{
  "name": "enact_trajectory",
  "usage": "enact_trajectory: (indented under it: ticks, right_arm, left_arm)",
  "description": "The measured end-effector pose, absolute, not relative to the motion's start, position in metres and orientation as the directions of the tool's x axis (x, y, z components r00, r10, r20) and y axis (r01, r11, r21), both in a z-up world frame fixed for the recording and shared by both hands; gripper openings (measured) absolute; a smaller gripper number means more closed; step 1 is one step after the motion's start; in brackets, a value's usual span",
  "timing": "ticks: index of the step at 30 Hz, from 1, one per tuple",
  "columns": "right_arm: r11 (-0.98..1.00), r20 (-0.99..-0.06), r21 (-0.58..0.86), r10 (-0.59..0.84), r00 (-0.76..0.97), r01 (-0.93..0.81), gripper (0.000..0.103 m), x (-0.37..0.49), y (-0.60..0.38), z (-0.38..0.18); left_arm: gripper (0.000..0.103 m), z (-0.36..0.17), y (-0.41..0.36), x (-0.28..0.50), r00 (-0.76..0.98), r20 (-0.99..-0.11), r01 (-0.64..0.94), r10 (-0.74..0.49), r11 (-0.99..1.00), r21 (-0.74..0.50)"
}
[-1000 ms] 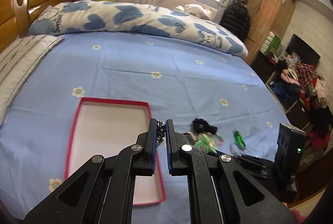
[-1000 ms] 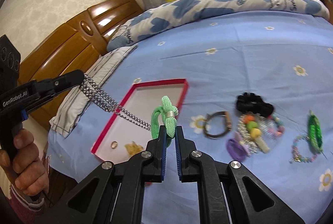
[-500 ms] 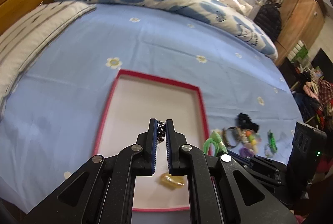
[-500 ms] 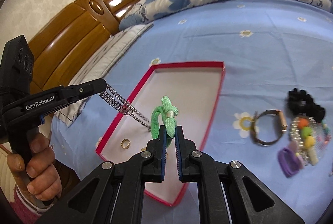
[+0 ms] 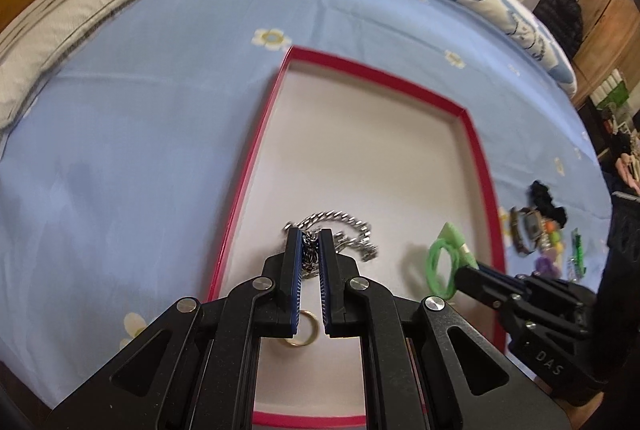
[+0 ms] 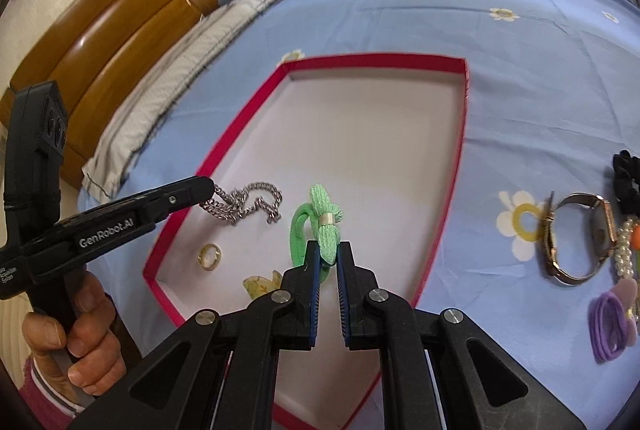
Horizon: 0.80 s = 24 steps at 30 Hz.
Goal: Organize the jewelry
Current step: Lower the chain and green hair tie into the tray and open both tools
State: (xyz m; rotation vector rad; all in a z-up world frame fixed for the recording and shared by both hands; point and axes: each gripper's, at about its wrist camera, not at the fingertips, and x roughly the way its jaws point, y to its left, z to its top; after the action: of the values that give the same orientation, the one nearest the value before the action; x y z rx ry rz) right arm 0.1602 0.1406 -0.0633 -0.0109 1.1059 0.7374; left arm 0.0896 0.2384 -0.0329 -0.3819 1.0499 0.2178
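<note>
Silver chain (image 6: pixel 244 204) hangs pinched in the left gripper (image 5: pixel 310 250), its loose end already pooling on the white floor of the red-rimmed box (image 6: pixel 372 60). Beside it, the right gripper (image 6: pixel 326 258) is clenched on a green hair tie (image 6: pixel 316 226) low over the box. I'd say both should sink a touch more before letting go, clear of the gold ring (image 6: pixel 210 256) and the yellow piece (image 6: pixel 260 284) lying near the box's near corner.
</note>
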Motion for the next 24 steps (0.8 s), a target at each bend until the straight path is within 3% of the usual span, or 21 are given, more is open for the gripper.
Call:
enact_trajectory:
  ticks: [14,18,22,24]
  right_arm:
    - [0.765,-0.833,0.325,0.510,0.215,-0.556,0.018,0.164,0.146,-0.071]
    - [0.762,-0.823,0.330,0.522,0.226,-0.558,0.033,0.161,0.145,-0.066]
    - [0.761,-0.814,0.335,0.531,0.236,-0.555,0.033,0.159,0.140,-0.061]
    - [0.762,-0.808,0.337,0.536,0.245,-0.553,0.033,0.158,0.138,-0.057]
  left_arm:
    - [0.007,-0.044,0.237,0.089,0.452,-0.892,-0.349,0.013,0.923,-0.163]
    - [0.013,-0.043,0.235,0.089,0.450,-0.893,-0.348,0.015,0.924,-0.161]
    - [0.027,-0.039,0.236,0.087,0.457,-0.889,-0.352,0.016,0.921,-0.164]
    - [0.029,-0.037,0.234,0.085,0.460,-0.887,-0.350,0.028,0.924,-0.153]
